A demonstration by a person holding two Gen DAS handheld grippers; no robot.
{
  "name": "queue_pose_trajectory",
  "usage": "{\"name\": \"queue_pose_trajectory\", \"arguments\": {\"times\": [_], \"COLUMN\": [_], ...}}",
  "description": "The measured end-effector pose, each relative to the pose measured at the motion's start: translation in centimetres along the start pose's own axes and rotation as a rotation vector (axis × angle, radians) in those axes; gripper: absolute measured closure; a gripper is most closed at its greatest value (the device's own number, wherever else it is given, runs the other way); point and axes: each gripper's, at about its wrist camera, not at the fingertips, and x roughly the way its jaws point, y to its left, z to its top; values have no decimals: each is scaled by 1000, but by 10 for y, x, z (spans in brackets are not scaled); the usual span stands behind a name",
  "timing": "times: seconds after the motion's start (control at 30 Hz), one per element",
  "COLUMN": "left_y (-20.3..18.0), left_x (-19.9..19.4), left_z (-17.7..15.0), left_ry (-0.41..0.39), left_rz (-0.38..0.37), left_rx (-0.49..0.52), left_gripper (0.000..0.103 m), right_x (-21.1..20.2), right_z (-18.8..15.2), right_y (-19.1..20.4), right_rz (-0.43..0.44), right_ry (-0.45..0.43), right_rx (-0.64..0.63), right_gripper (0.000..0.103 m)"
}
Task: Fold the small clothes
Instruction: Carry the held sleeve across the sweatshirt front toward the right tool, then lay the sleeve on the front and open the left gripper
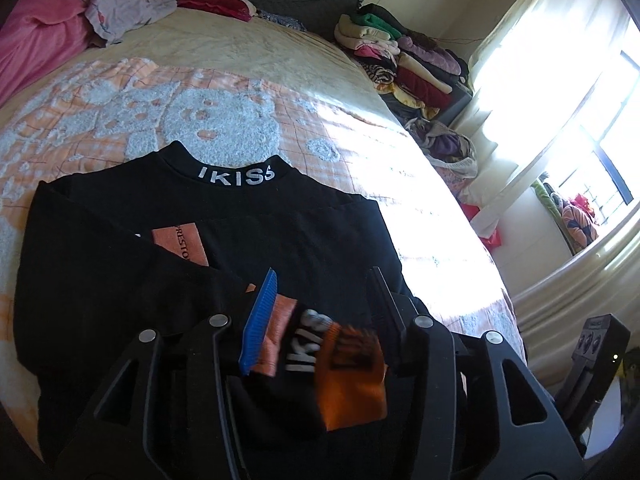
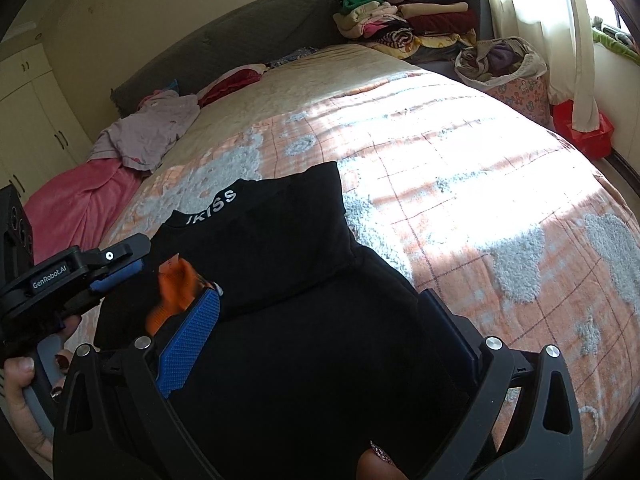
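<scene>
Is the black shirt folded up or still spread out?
Partly folded. The black shirt lies on the bed with both sleeves folded in over its front, but the body is not folded yet.

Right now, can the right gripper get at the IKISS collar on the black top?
Probably yes. The right gripper is open over the black top, and the collar lies uncovered just ahead; the left gripper sits off to the side.

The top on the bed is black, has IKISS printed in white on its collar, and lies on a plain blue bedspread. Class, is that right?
Not quite. The top is black with white IKISS on its collar, but the bedspread is not plain blue: it is peach with a grid and fluffy white patches. Both wrist views show it, the right one most clearly.
</scene>
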Motion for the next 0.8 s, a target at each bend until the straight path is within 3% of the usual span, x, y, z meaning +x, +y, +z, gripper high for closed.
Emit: {"name": "queue_pose_trajectory", "arguments": {"times": [0.13,0.23,0.43,0.53,0.63,0.67,0.8], "left_y": [10,21,54,66,75,79,99], "left_x": [-9,-18,-24,-31,-43,-46,-56], "left_z": [5,9,19,24,26,27,27], "left_ry": [-20,-52,-67,-81,-109,-117,-119], "left_rz": [-5,83,272,308,318,331,316], "left_rx": [-21,-14,-29,-46,-72,-79,-145], "left_gripper": [49,38,28,27,18,18,17], "right_x": [12,22,46,57,65,67,76], "right_z": [-6,-13,-24,-27,-26,-26,-26], "right_y": [15,25,44,46,45,45,47], "right_rz": [20,40,75,86,86,81,64], "right_ry": [33,63,120,140,134,133,137], "right_rx": [-25,-36,-66,-43,-25,-24,-34], "right_gripper": [4,4,5,5,5,7,36]}}
